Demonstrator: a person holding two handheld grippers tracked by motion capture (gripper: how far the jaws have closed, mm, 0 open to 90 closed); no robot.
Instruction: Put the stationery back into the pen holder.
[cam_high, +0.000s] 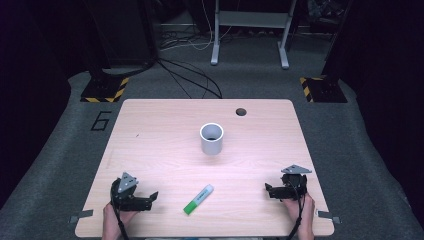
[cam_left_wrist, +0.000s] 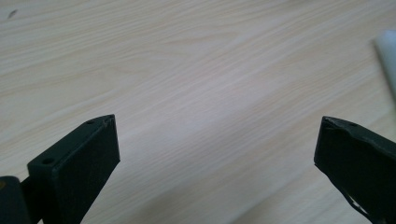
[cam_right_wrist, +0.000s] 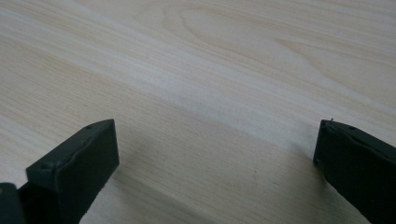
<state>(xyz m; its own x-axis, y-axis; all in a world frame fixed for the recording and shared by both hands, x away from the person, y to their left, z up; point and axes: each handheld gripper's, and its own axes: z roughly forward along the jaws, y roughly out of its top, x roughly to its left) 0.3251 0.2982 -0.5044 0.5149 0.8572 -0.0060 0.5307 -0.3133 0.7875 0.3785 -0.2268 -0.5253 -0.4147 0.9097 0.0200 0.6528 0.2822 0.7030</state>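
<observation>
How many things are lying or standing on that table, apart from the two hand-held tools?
2: a green-and-white marker lying near the front edge between the tools, and a white cup standing upright mid-table.

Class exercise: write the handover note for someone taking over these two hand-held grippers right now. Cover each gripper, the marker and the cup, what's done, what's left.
Left hand-held gripper: open, holding nothing, resting near the table's front left corner.
Right hand-held gripper: open, holding nothing, near the front right corner.
Marker: green and white, lying flat on the table between the two grippers, untouched.
Cup: grey, upright at mid-table, looks empty.
Done: nothing yet.
Left: probably grasp the marker and drop it in the cup; the left gripper is slightly nearer.
</observation>
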